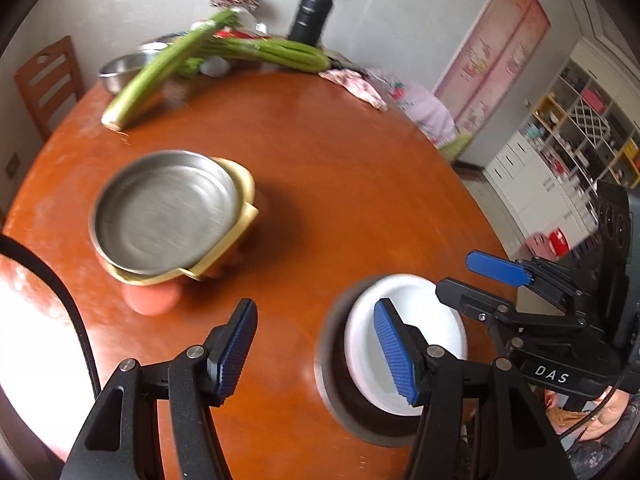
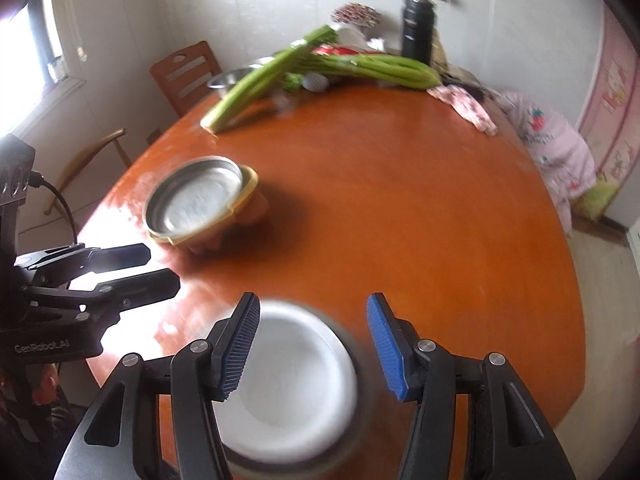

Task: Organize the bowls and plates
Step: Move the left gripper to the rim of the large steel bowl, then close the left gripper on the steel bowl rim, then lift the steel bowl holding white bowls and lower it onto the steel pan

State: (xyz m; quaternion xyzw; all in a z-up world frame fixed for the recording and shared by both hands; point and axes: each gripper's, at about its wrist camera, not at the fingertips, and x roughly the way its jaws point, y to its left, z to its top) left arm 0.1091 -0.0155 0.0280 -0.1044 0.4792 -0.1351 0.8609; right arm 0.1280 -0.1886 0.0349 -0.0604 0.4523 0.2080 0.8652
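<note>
White plate [image 2: 296,384] motion-blurred, partly hidden.

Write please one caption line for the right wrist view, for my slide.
Open right tongs above a white plate on the round wooden table; steel plate stacked on yellow bowl beyond.

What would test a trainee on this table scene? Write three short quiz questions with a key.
1. True or false: the steel plate sits stacked on the yellow dish.
2. The left gripper holds: A) a fork, B) nothing, C) a cup.
3. What colour is the tall bottle behind the celery?
Key: 1 true; 2 B; 3 black.
</note>
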